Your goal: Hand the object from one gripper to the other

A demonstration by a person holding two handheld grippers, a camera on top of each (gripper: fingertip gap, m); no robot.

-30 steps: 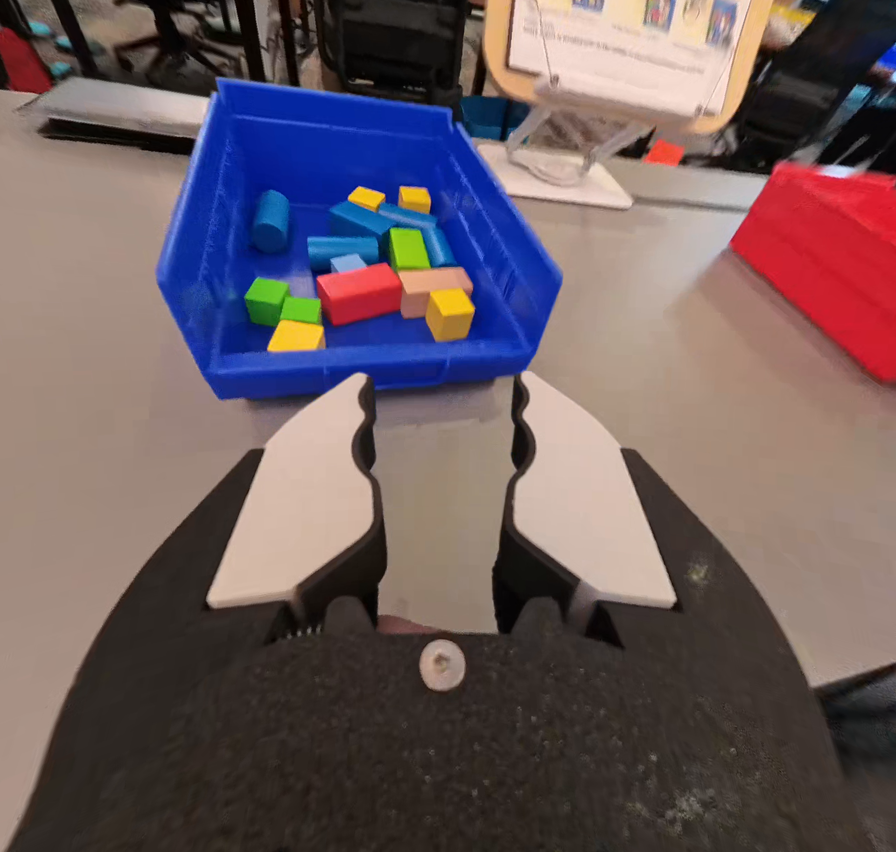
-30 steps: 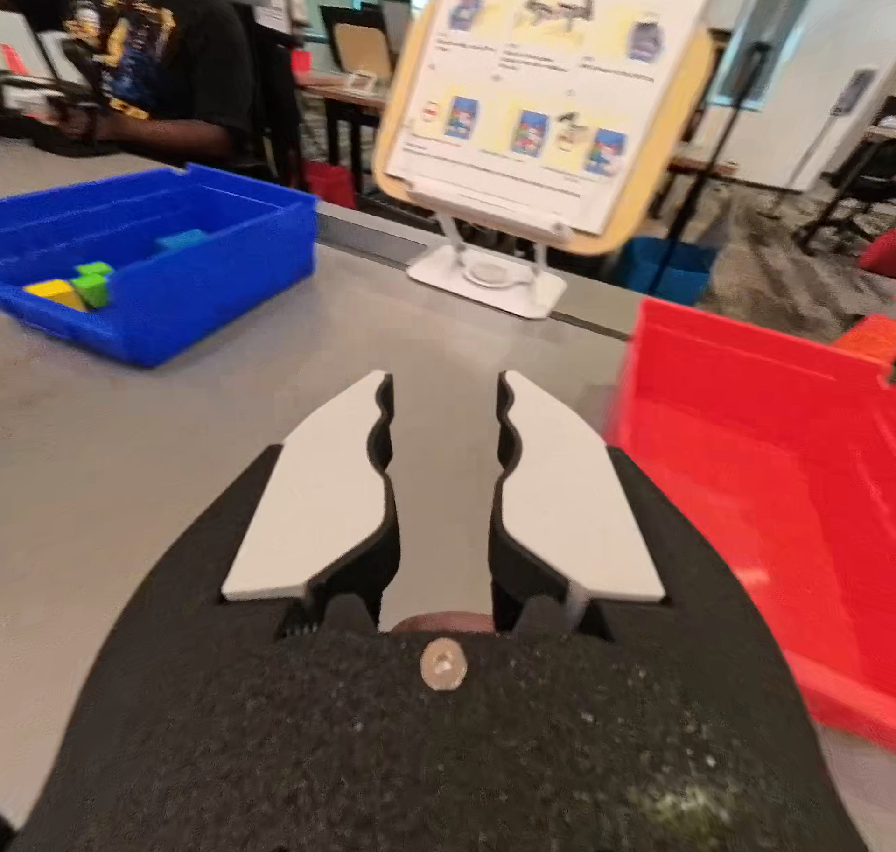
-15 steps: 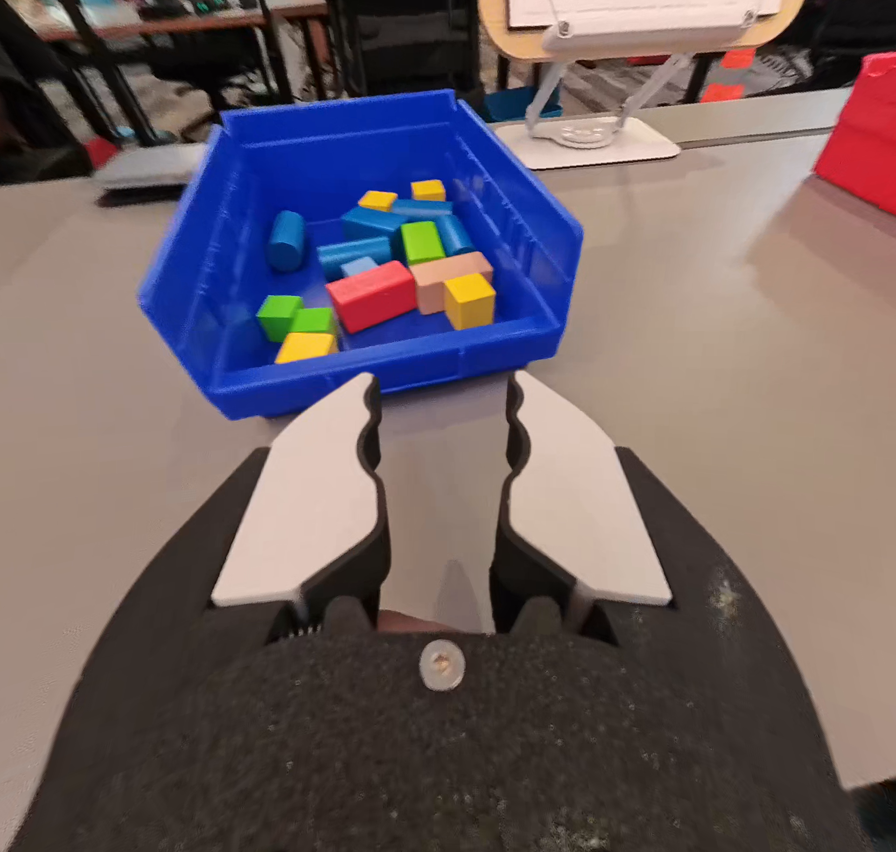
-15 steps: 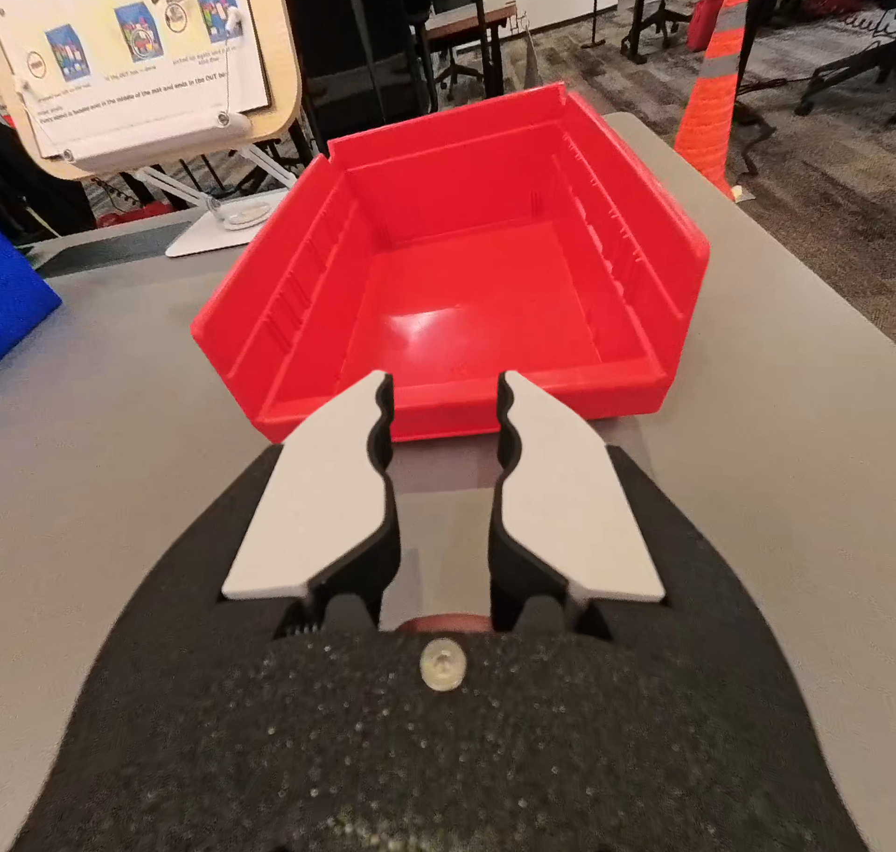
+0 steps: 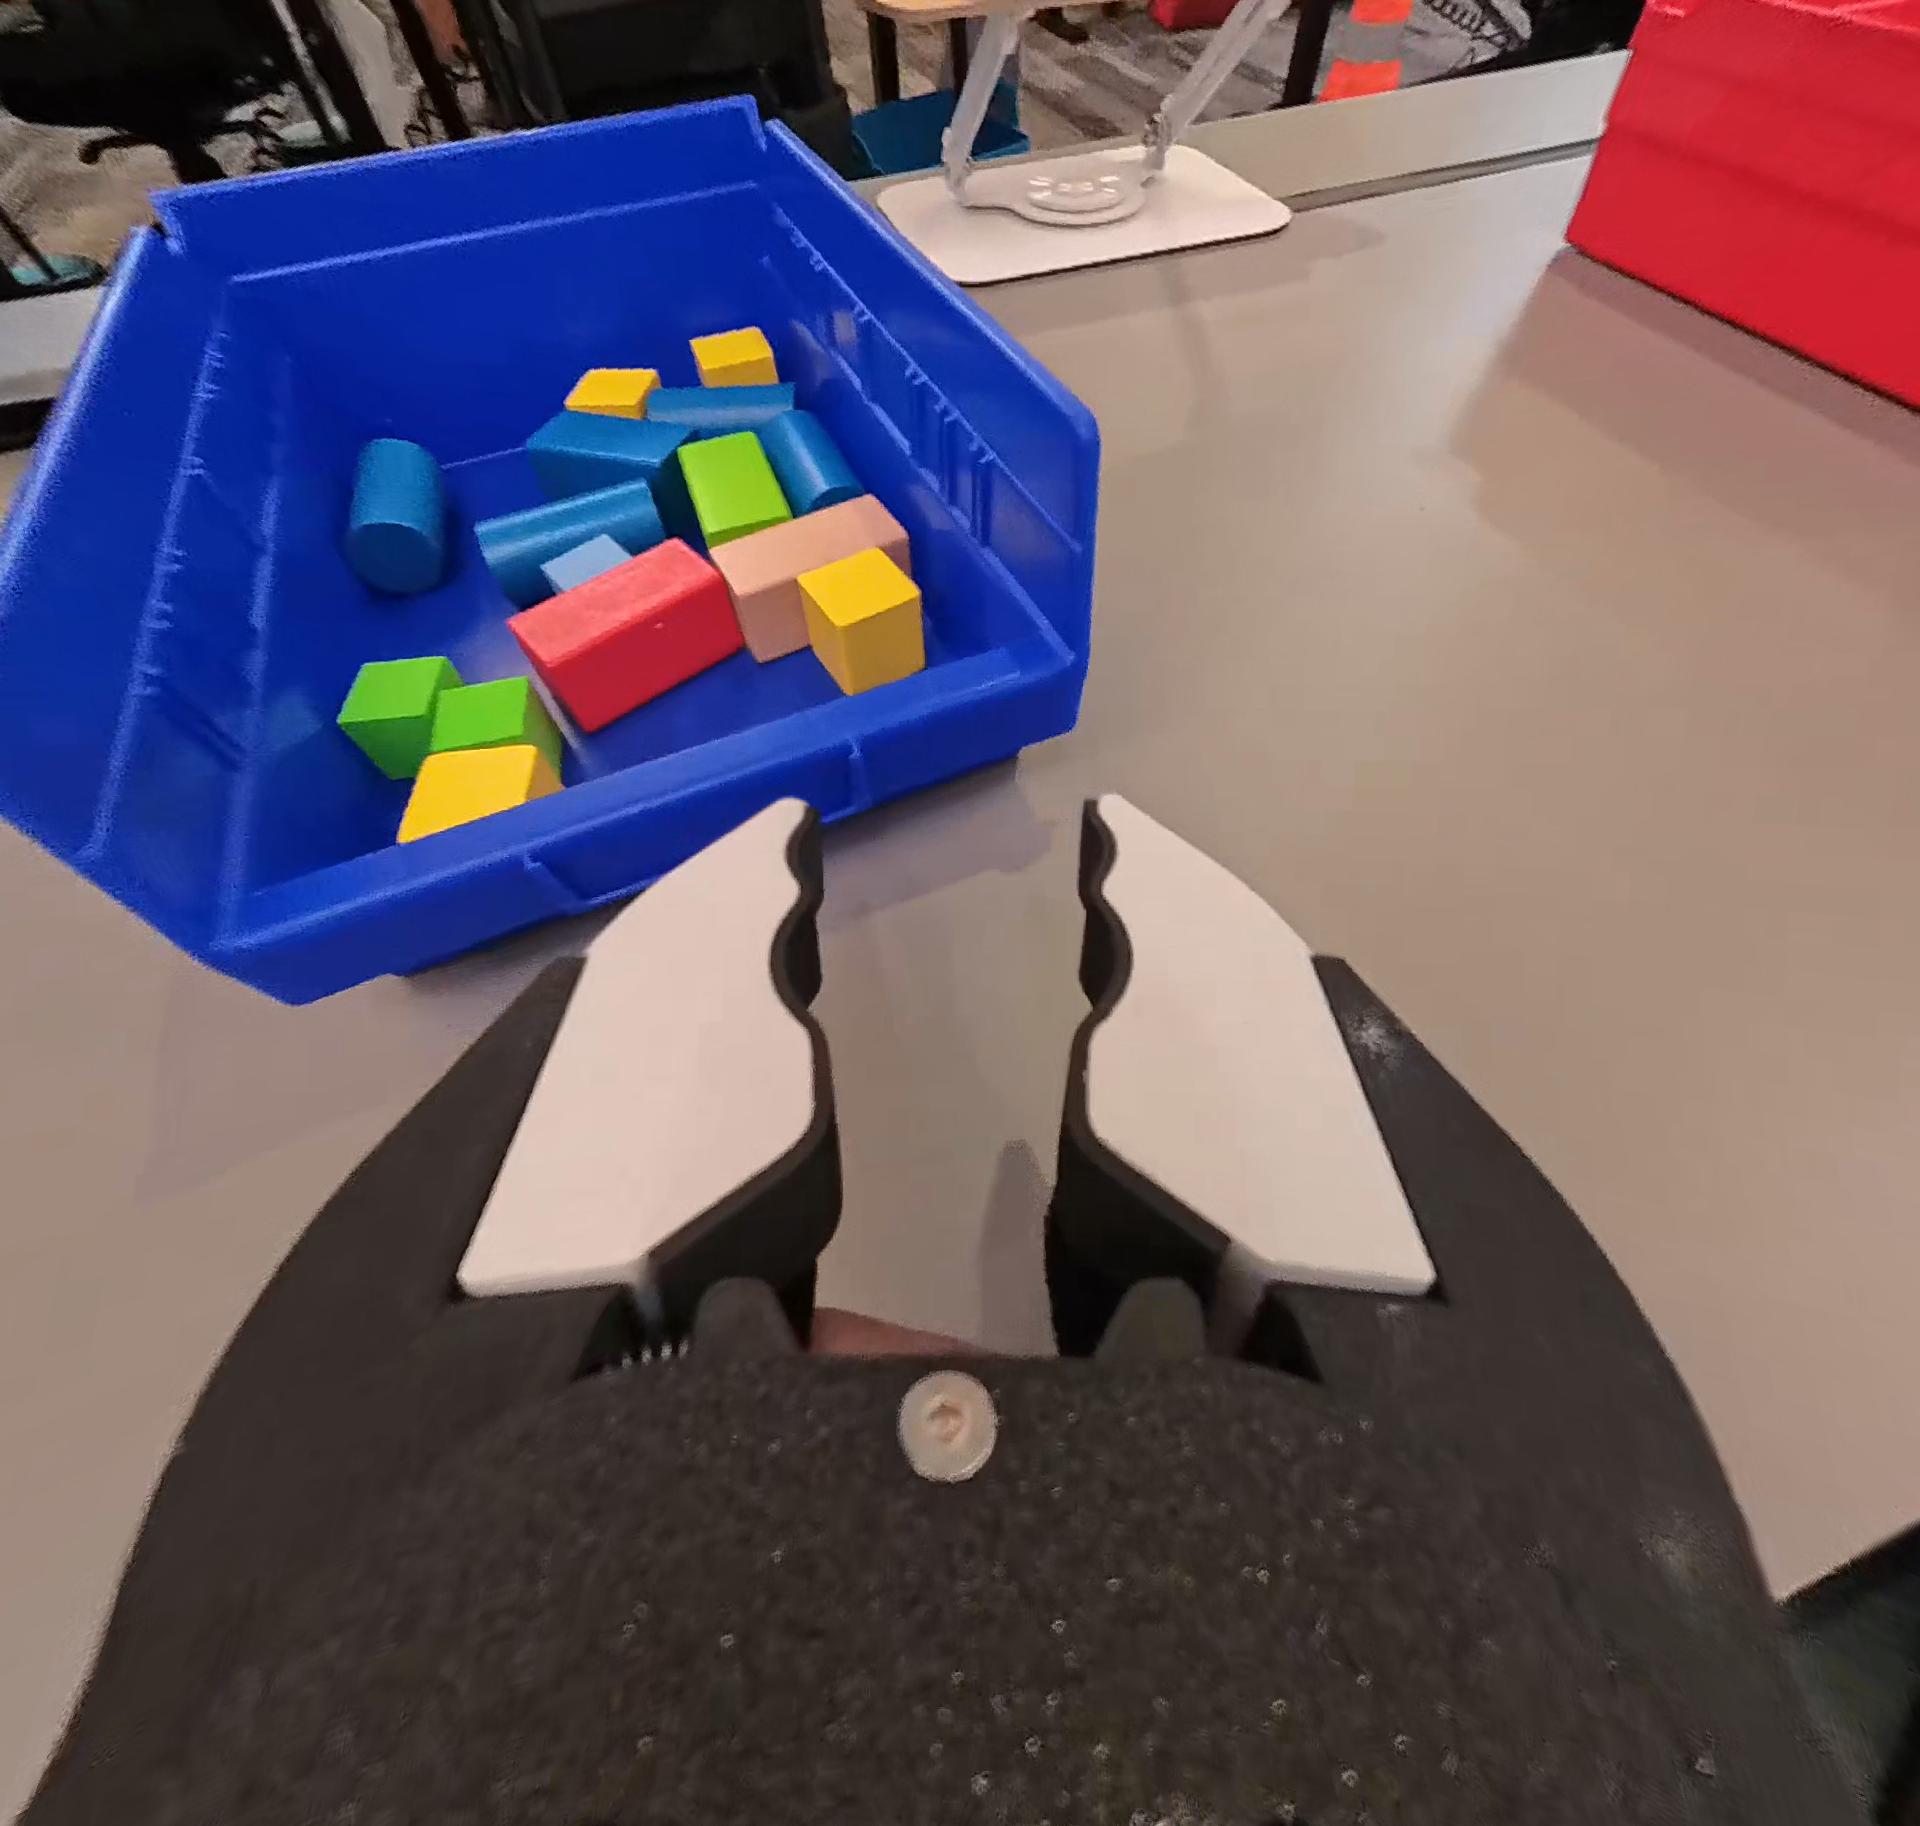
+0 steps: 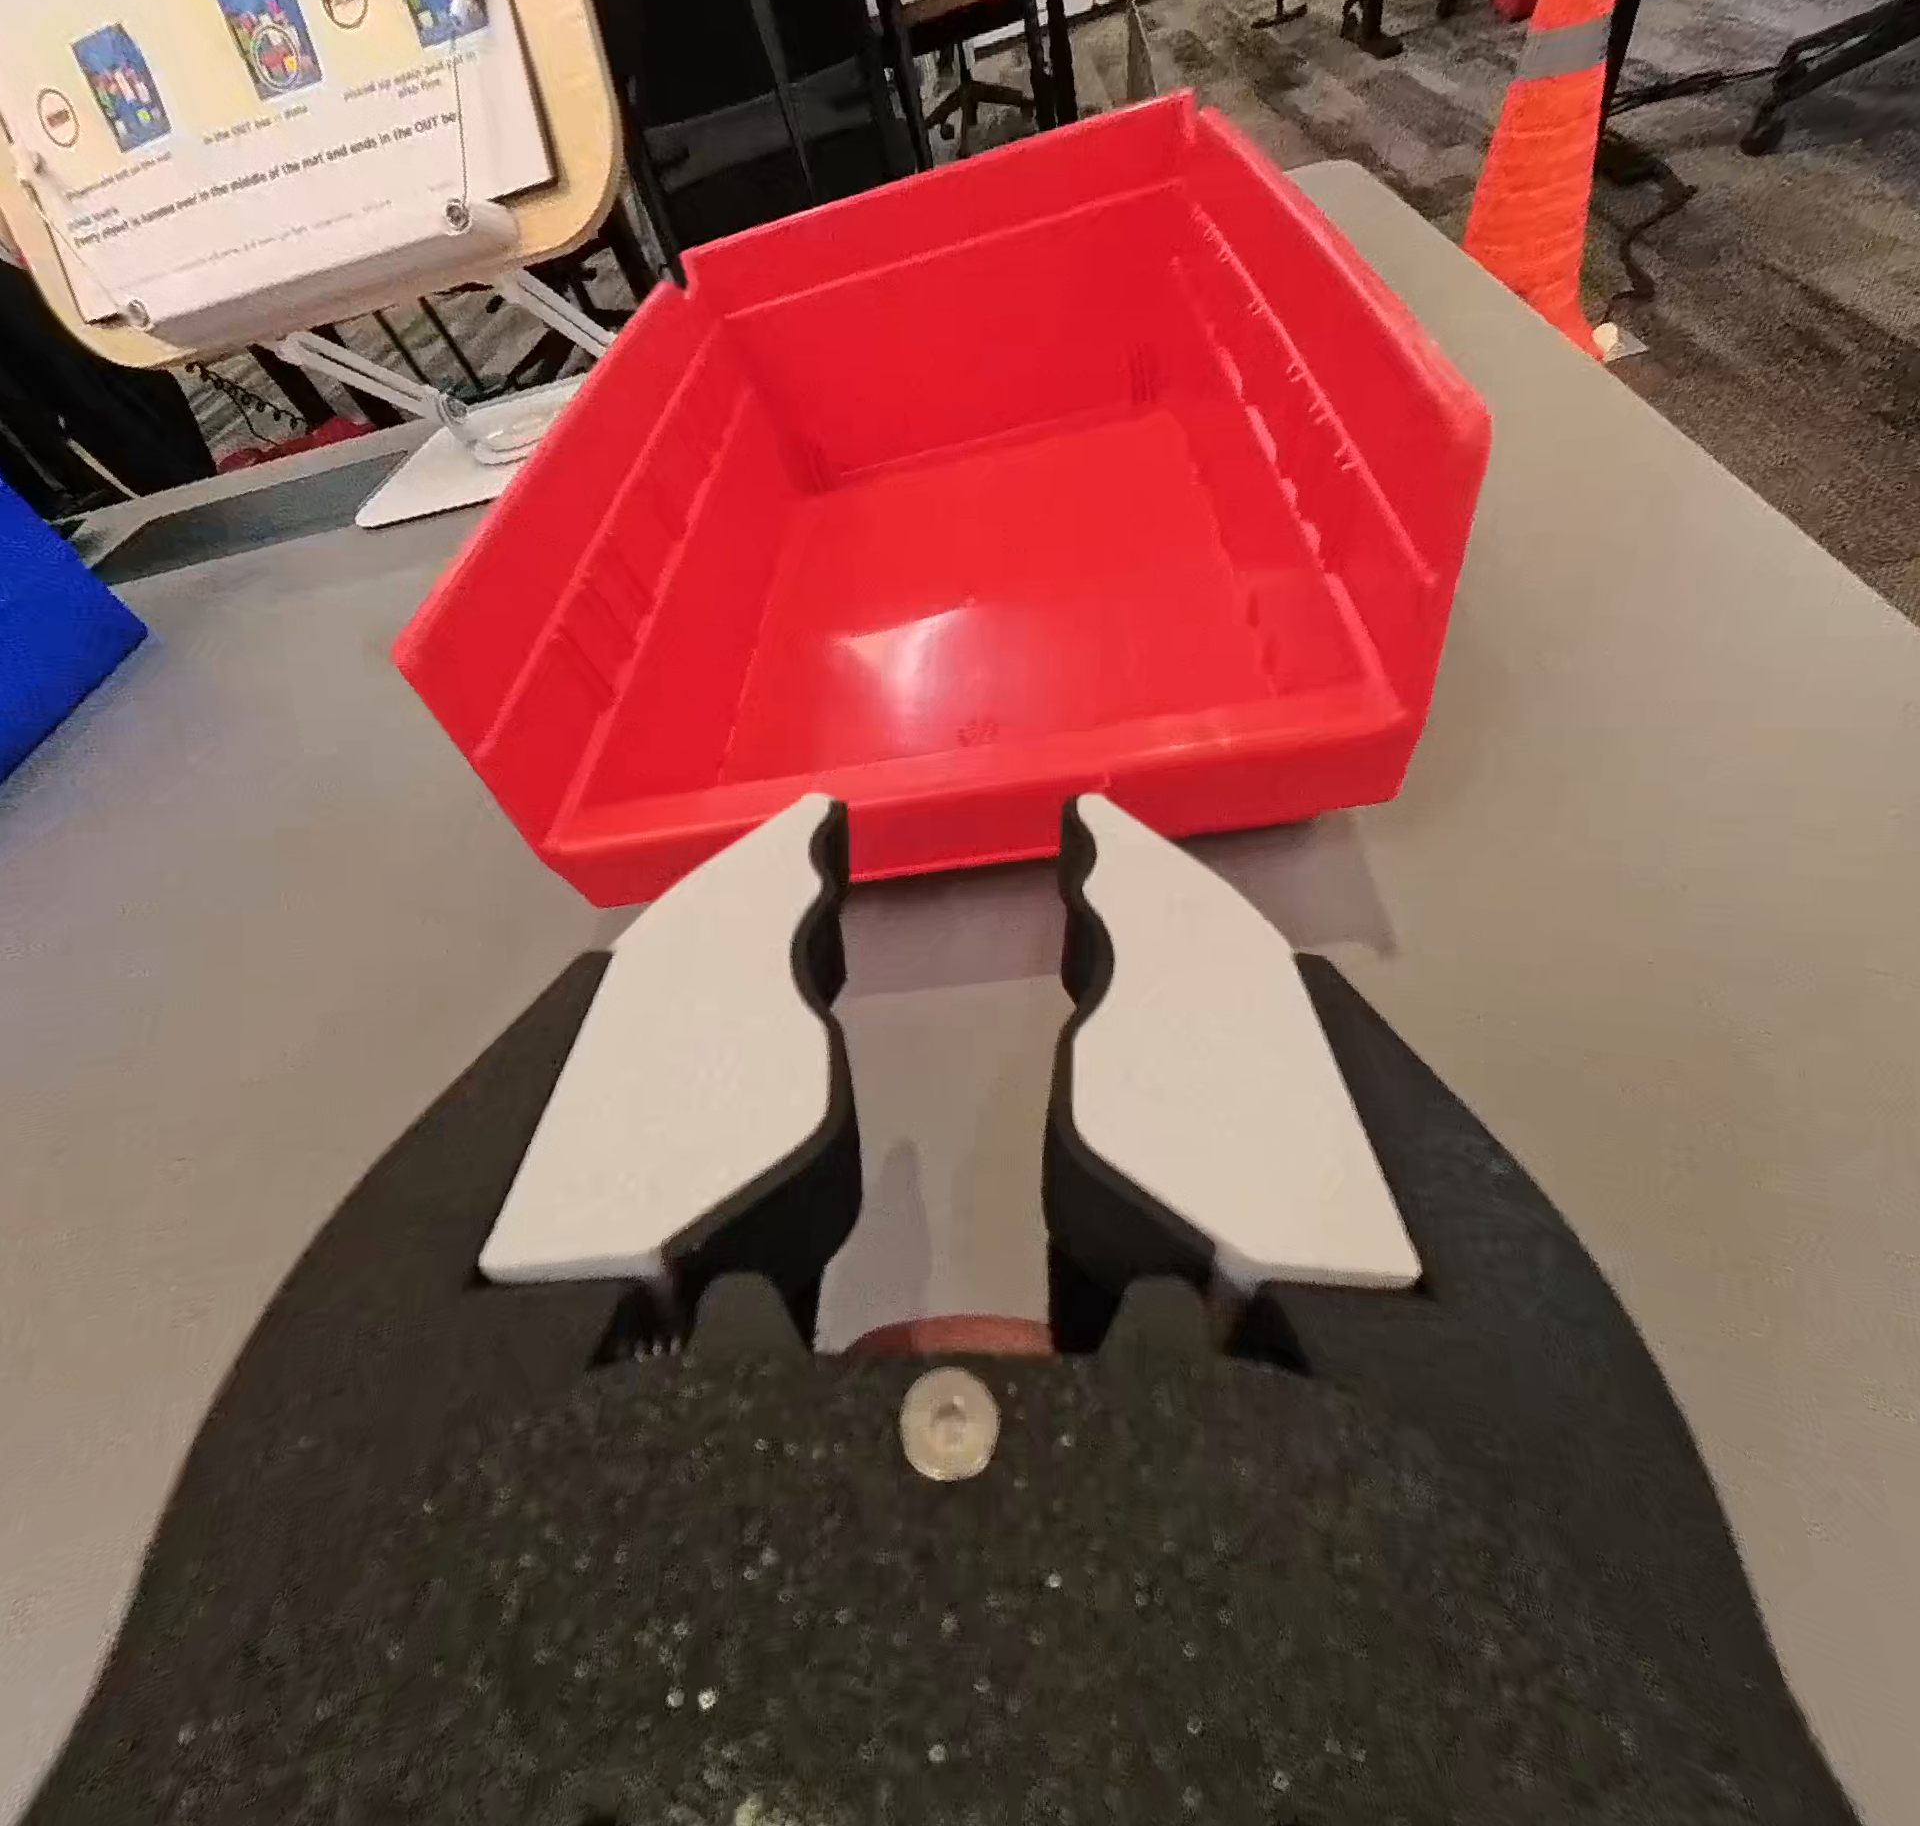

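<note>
Left wrist view: the left gripper (image 5: pixel 945 820), fingers spread and empty, hangs just before the blue bin (image 5: pixel 665 851) holding the blocks (image 5: pixel 623 628); they look light, stiff, smooth, best pinched across flat sides. Right wrist view: the right gripper (image 6: pixel 951 820), spread and empty, faces the red bin (image 6: pixel 1039 831).

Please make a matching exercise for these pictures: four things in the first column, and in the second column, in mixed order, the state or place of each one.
Things:
1. blue bin
2. red bin
3. left claw
4. red block

States or places:
A. holds nothing inside
B. lies among other blocks in a bin
C. open, grips nothing
D. holds coloured blocks

Pairs: 1-D, 2-A, 3-C, 4-B
</note>
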